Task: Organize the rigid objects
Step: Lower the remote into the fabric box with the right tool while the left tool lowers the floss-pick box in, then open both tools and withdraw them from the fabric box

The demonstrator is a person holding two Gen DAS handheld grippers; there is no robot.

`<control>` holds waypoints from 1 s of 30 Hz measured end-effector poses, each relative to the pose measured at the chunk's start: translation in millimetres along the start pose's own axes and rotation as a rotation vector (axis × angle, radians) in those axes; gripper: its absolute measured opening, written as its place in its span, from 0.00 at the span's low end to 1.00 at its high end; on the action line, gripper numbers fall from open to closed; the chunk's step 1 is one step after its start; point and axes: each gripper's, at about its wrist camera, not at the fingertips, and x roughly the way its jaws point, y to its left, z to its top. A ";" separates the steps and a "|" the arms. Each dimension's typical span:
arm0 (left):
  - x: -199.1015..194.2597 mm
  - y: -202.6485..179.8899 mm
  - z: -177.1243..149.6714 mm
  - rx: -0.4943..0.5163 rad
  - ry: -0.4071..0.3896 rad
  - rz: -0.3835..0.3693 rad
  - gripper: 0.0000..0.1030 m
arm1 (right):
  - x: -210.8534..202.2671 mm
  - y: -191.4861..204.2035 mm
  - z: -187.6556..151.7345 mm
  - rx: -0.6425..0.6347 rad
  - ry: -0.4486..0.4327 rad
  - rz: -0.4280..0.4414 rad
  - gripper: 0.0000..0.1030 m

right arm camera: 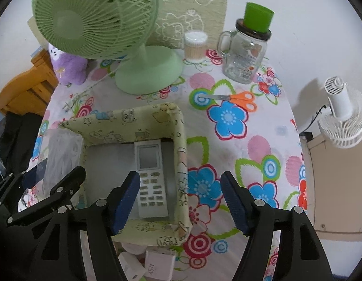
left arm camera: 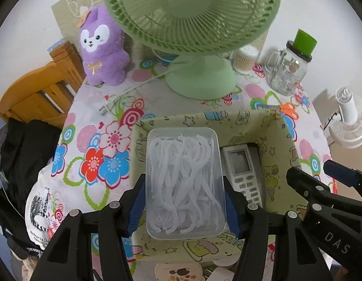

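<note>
My left gripper (left arm camera: 184, 202) is shut on a clear plastic box of white floss picks (left arm camera: 184, 182) and holds it over the left part of the yellow-green fabric basket (left arm camera: 281, 131). A white remote control (left arm camera: 243, 171) lies inside the basket to the right of the box; it also shows in the right wrist view (right arm camera: 151, 175). My right gripper (right arm camera: 179, 202) is open and empty above the basket's right wall (right arm camera: 182, 164). The box (right arm camera: 60, 154) and left gripper (right arm camera: 47, 187) show at the left of the right wrist view.
A green table fan (right arm camera: 143, 70), a purple plush toy (left arm camera: 102, 49), a cotton swab tub (right arm camera: 195, 45), a glass jar with a green cup on it (right arm camera: 247, 53) and orange scissors (right arm camera: 237, 98) stand on the flowered tablecloth. A white 45W charger (right arm camera: 158, 265) lies near the front edge.
</note>
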 end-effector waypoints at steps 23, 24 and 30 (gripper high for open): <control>2.1 3.4 -3.8 -0.006 0.019 0.067 0.77 | 8.3 -2.6 -4.5 0.007 0.027 -0.005 0.72; 0.1 4.6 -4.2 -0.007 0.012 0.068 0.79 | 6.7 -2.3 -4.8 0.008 0.025 -0.003 0.72; -12.5 12.0 -7.2 -0.015 -0.002 0.058 0.80 | -4.6 2.9 -9.0 0.006 0.007 0.003 0.72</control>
